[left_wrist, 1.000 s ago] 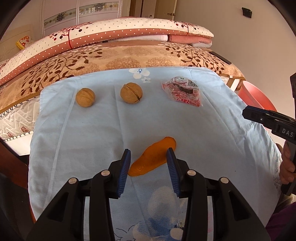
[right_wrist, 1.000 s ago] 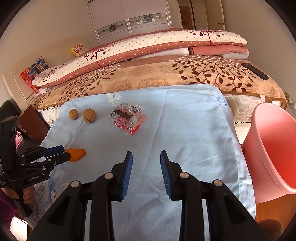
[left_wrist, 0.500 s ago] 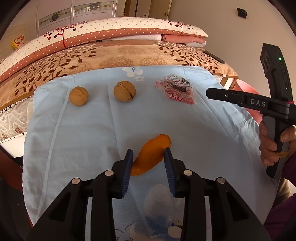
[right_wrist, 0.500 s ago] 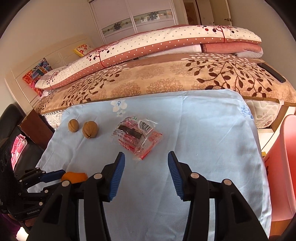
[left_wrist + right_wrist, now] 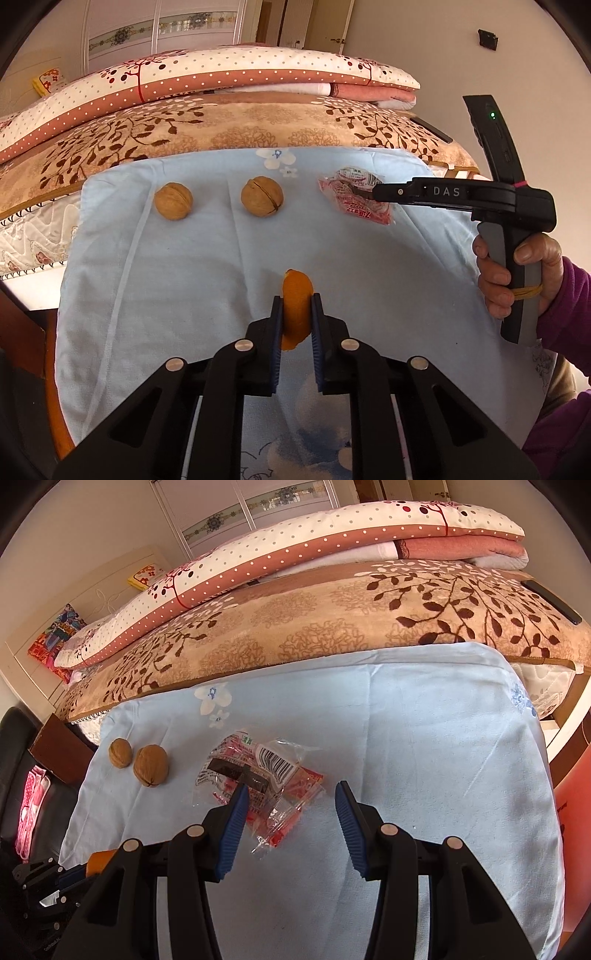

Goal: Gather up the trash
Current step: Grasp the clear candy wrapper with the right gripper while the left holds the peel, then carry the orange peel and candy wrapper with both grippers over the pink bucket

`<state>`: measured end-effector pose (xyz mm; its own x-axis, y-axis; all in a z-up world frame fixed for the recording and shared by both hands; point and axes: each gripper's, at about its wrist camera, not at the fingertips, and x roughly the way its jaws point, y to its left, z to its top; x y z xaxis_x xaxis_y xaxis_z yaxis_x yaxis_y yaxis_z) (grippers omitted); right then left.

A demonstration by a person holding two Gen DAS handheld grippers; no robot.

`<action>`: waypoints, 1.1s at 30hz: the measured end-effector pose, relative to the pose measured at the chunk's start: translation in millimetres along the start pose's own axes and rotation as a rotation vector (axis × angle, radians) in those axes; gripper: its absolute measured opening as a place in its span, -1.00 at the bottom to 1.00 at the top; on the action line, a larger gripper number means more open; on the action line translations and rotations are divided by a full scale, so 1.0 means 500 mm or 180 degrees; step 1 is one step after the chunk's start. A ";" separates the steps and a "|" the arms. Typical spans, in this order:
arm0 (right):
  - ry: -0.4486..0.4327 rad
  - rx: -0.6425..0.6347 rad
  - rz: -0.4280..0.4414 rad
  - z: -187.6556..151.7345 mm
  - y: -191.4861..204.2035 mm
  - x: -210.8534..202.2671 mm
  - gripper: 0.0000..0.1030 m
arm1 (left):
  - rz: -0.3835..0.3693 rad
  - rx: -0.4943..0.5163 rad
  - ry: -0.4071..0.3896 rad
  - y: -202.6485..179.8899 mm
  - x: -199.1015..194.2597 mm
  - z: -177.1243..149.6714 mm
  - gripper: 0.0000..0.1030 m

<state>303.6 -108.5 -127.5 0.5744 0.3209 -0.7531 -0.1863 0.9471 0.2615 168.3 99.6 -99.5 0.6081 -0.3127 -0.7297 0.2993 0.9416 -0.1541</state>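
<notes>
My left gripper (image 5: 296, 301) is shut on an orange peel (image 5: 296, 295), held on edge over the light blue cloth (image 5: 207, 266). A red and clear plastic wrapper (image 5: 266, 775) lies further right on the cloth; it also shows in the left wrist view (image 5: 360, 199). My right gripper (image 5: 290, 794) is open, its jaws wide apart right over the wrapper's near end, the left pad above the wrapper. In the left wrist view the right gripper (image 5: 380, 192) reaches in from the right over the wrapper. The peel (image 5: 100, 860) shows at lower left in the right wrist view.
Two walnuts (image 5: 173, 201) (image 5: 262, 195) lie at the back left of the cloth, also in the right wrist view (image 5: 150, 765). A bed with folded quilts (image 5: 332, 602) stands behind. A pink bin's rim (image 5: 572, 794) shows at the right edge.
My left gripper has closed on the orange peel and turned it on edge. My right gripper has moved forward and left over the wrapper and opened wider.
</notes>
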 end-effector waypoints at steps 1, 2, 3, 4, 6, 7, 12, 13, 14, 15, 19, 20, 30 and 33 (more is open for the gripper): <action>0.0016 0.0017 0.0006 0.000 -0.001 0.004 -0.07 | -0.0001 -0.0021 0.0000 0.002 -0.002 0.001 -0.74; 0.0025 0.0029 0.0015 -0.001 -0.002 0.007 -0.07 | -0.0001 -0.0039 -0.0003 0.004 -0.003 0.001 -0.74; 0.0029 0.0040 0.0025 -0.003 -0.002 0.008 -0.10 | 0.0005 -0.0051 -0.0007 0.005 -0.005 0.002 -0.74; 0.0026 0.0052 0.0036 -0.005 -0.002 0.009 -0.26 | 0.0012 -0.0055 -0.0015 0.006 -0.007 0.003 -0.74; 0.0034 0.0064 0.0063 -0.007 -0.001 0.009 -0.34 | 0.0018 -0.0060 -0.0033 0.003 -0.012 0.003 -0.73; 0.0026 0.0074 0.0078 -0.008 -0.001 0.006 -0.43 | 0.0020 -0.0064 -0.0044 0.001 -0.015 0.003 -0.74; -0.0035 0.0067 0.0139 -0.017 0.000 -0.025 -0.53 | 0.0032 -0.0077 -0.0101 -0.011 -0.031 0.004 -0.73; -0.0053 0.0063 0.0149 -0.020 0.000 -0.034 -0.61 | 0.0033 -0.0085 -0.0114 -0.013 -0.034 0.005 -0.73; -0.0065 0.0051 0.0152 -0.023 0.000 -0.043 -0.63 | 0.0036 -0.0096 -0.0126 -0.016 -0.037 0.004 -0.74; -0.0081 0.0042 0.0153 -0.026 0.000 -0.053 -0.63 | 0.0043 -0.0108 -0.0137 -0.018 -0.040 0.004 -0.74; -0.0188 -0.0006 0.0143 -0.047 -0.002 -0.102 -0.63 | 0.0055 -0.0142 -0.0186 -0.033 -0.053 0.003 -0.73; -0.0218 -0.0021 0.0136 -0.053 -0.003 -0.116 -0.63 | 0.0056 -0.0147 -0.0199 -0.038 -0.056 0.003 -0.74; -0.0490 -0.0211 -0.0002 -0.121 -0.012 -0.245 -0.64 | 0.0039 -0.0226 -0.0327 -0.107 -0.083 -0.006 -0.74; -0.0577 -0.0272 -0.0074 -0.145 -0.013 -0.278 -0.64 | 0.0036 -0.0252 -0.0382 -0.132 -0.090 -0.006 -0.73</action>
<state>167.3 -158.8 -68.2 0.7120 0.2991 -0.6353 -0.2338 0.9541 0.1871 118.7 52.0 -58.6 0.6961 -0.3103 -0.6475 0.2359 0.9506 -0.2020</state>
